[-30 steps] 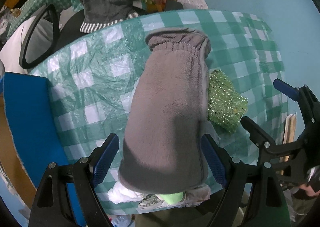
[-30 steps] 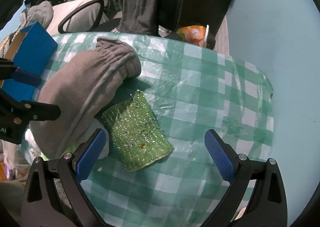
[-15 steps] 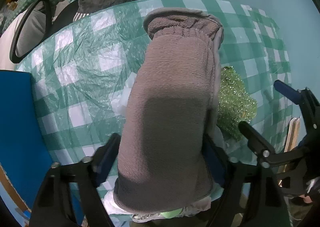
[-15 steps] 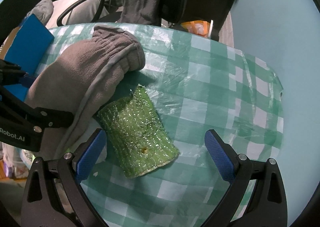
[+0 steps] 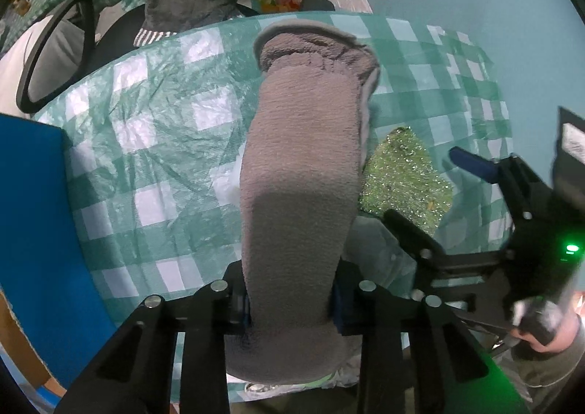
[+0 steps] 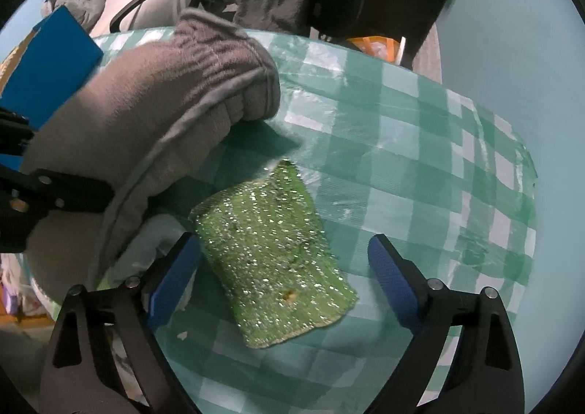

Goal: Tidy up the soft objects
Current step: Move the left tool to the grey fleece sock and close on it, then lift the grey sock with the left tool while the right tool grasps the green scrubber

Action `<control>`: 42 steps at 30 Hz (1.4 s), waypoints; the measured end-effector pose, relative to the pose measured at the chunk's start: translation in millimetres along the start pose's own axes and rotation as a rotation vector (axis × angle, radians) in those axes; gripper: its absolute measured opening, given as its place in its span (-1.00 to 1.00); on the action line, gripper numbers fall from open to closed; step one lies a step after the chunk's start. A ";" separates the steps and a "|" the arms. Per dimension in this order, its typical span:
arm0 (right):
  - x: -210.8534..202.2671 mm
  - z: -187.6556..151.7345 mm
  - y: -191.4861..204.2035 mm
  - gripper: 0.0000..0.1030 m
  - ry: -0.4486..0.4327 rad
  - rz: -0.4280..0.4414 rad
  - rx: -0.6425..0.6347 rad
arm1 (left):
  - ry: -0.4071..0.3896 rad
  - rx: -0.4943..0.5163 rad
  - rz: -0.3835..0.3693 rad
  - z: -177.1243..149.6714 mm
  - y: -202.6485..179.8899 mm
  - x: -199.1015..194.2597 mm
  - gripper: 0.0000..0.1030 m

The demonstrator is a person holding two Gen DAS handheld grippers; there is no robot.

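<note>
Now the left claw (image 5: 290, 304) is closed on the near end of the grey fleece mitten (image 5: 307, 173), with the jaws pressing the fabric from both sides. The mitten stretches away from the claw over the desk (image 5: 153, 165), which is covered with a green checked plastic cloth, and its gathered cuff is at the far end. From the right wrist view the body of the mitten looks raised, but I cannot tell if the cuff touches the cloth.

The right claw (image 6: 285, 275) is wide open and holds nothing. It hovers around the near part of the green glitter sponge (image 6: 270, 249), which lies flat on the desk just beside the mitten (its left jaw is very near the mitten's edge).

I think several things could go wrong from here. The fleece is thick and springy, so a grip on only one end may slip when the mitten is carried. The hanging cuff could drag on the loose cloth and wrinkle it. If the right claw closes now, its left jaw may catch the mitten or the pale crumpled plastic (image 6: 146, 249) under it. The thin sponge may also slide away on the smooth cloth instead of being lifted.
</note>
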State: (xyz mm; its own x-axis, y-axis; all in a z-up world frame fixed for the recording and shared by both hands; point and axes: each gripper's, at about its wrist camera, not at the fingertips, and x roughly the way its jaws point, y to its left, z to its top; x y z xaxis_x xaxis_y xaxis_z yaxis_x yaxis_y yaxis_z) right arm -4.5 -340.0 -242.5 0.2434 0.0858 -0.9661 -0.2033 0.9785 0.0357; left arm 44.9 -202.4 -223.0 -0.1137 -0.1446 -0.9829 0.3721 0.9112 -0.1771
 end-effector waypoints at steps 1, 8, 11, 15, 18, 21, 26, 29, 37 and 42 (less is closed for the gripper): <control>2.2 -0.1 1.5 0.79 0.004 -0.004 -0.005 | -0.004 -0.004 -0.008 -1.1 1.6 -2.8 -0.39; 17.4 -4.0 6.9 0.55 0.039 -0.017 -0.010 | -0.045 -0.016 -0.030 -9.4 10.6 -22.2 -0.41; 15.9 -5.7 8.7 0.42 0.029 -0.011 -0.017 | -0.058 -0.027 -0.044 -12.6 16.9 -30.9 -0.41; 12.6 -4.3 11.7 -0.02 0.017 0.011 -0.024 | -0.073 -0.034 -0.054 -17.8 25.4 -40.7 -0.42; 12.2 -0.5 9.9 -0.43 0.020 0.051 -0.001 | -0.081 -0.039 -0.057 -20.9 31.0 -46.3 -0.42; 10.8 0.1 4.4 -0.51 0.020 0.080 0.040 | -0.090 -0.047 -0.061 -24.7 37.1 -51.0 -0.42; 1.5 5.7 -2.5 -0.53 -0.007 0.094 0.073 | -0.107 -0.066 -0.072 -32.1 46.7 -60.5 -0.42; -6.7 7.7 -2.0 -0.54 -0.021 0.087 0.085 | -0.117 -0.071 -0.070 -36.1 50.1 -65.0 -0.42; -38.8 5.8 3.3 -0.55 -0.084 0.098 0.117 | -0.145 -0.063 -0.050 -47.8 57.4 -80.1 -0.42; -57.4 8.9 8.3 -0.55 -0.114 0.102 0.117 | -0.164 -0.047 -0.027 -52.8 59.2 -89.7 -0.42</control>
State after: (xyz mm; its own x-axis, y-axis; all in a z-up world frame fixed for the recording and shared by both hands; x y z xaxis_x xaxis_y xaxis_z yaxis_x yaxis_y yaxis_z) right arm -11.7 -335.1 -184.4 0.3339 0.2000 -0.9212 -0.1228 0.9781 0.1678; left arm 28.5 -115.1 -142.6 0.0304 -0.2263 -0.9736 0.3267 0.9228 -0.2043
